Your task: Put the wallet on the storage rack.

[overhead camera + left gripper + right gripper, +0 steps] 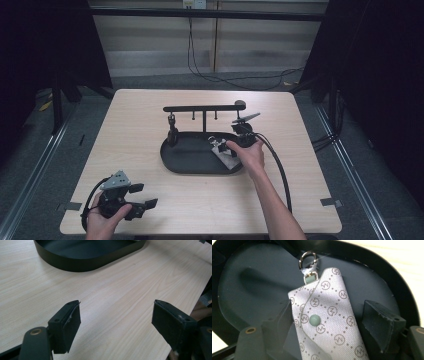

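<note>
A grey patterned key pouch [327, 315] with a green snap and a metal clasp [307, 258] lies in the black oval tray [249, 285]. My right gripper [327, 305] stands open around it. The left jaw is at the pouch's edge and the right jaw is clear of it. From the high view the pouch [223, 154] sits at the tray's [185, 162] right side under my right gripper [220, 145]. At the table's front left corner my left gripper [145, 196] rests open, and its jaws [117, 303] have nothing between them.
A black rack with a horizontal bar [202, 108] and small hooks rises from the tray's back rim. A dark item [172, 132] hangs from it at the left. The tray's near wall [82, 257] lies ahead of the left gripper. Light wooden tabletop [135, 130] surrounds the tray.
</note>
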The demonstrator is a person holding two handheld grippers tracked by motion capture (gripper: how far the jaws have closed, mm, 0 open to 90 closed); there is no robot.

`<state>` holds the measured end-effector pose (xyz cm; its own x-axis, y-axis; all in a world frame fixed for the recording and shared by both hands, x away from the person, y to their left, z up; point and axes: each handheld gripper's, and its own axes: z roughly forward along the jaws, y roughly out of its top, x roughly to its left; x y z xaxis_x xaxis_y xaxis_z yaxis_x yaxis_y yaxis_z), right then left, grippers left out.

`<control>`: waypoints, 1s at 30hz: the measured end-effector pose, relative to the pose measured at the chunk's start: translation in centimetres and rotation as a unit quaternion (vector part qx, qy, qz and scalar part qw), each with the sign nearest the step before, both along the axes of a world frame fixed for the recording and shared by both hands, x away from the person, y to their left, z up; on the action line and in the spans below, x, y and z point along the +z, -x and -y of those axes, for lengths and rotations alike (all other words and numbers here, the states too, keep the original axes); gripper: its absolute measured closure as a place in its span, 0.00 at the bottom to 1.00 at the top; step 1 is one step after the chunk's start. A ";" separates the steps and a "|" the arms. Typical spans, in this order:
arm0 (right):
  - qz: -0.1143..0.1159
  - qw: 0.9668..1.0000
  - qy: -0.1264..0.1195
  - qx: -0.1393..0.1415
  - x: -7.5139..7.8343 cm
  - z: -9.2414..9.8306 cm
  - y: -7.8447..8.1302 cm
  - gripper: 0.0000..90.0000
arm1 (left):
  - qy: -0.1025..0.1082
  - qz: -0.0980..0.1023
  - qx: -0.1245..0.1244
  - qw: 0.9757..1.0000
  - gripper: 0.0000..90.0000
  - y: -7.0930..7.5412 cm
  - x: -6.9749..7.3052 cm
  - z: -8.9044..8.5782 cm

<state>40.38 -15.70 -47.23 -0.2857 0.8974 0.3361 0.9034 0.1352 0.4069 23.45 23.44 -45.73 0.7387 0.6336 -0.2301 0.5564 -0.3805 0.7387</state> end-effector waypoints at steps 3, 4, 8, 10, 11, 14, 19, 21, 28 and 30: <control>0.010 1.000 -0.002 0.003 0.6 0.1 0.2 0.27 | -0.001 0.002 0.000 1.000 0.25 0.0 0.0 0.0; 0.015 1.000 -0.004 0.005 0.8 0.2 0.3 0.27 | -0.001 0.002 0.000 1.000 0.25 0.0 0.0 -0.1; 0.036 0.999 -0.007 0.014 1.4 0.7 0.7 0.24 | 0.000 0.001 0.001 1.000 0.25 0.0 0.0 -0.1; 0.046 0.999 -0.005 0.015 1.7 0.9 0.8 0.24 | 0.000 0.001 0.001 1.000 0.25 0.0 0.0 -0.1; 0.050 0.999 -0.004 0.015 1.9 1.0 0.9 0.24 | 0.001 0.001 0.000 1.000 0.25 0.0 0.0 -0.1; 0.057 0.998 -0.003 0.013 2.6 1.3 1.3 0.24 | 0.004 0.002 0.005 1.000 0.25 -0.1 0.0 -0.2; 0.074 0.997 -0.001 0.017 3.3 2.0 1.9 0.21 | 0.006 0.002 0.010 1.000 0.25 -0.1 0.1 -0.5; 0.082 0.996 0.002 0.015 3.4 2.5 2.3 0.21 | 0.006 0.002 0.009 1.000 0.25 -0.1 0.1 -0.5; 0.097 0.995 0.019 0.014 3.5 3.9 3.5 0.20 | 0.005 0.000 0.010 1.000 0.25 -0.1 0.1 -0.5; 0.102 0.995 0.020 0.011 3.5 4.5 3.9 0.20 | 0.005 0.000 0.010 1.000 0.25 -0.1 0.0 -0.5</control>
<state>36.49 -20.16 -43.69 -0.3644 0.9015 0.2336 0.7995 0.1742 0.5748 23.59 23.94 -45.69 0.7254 0.6464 -0.2368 0.5640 -0.3608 0.7428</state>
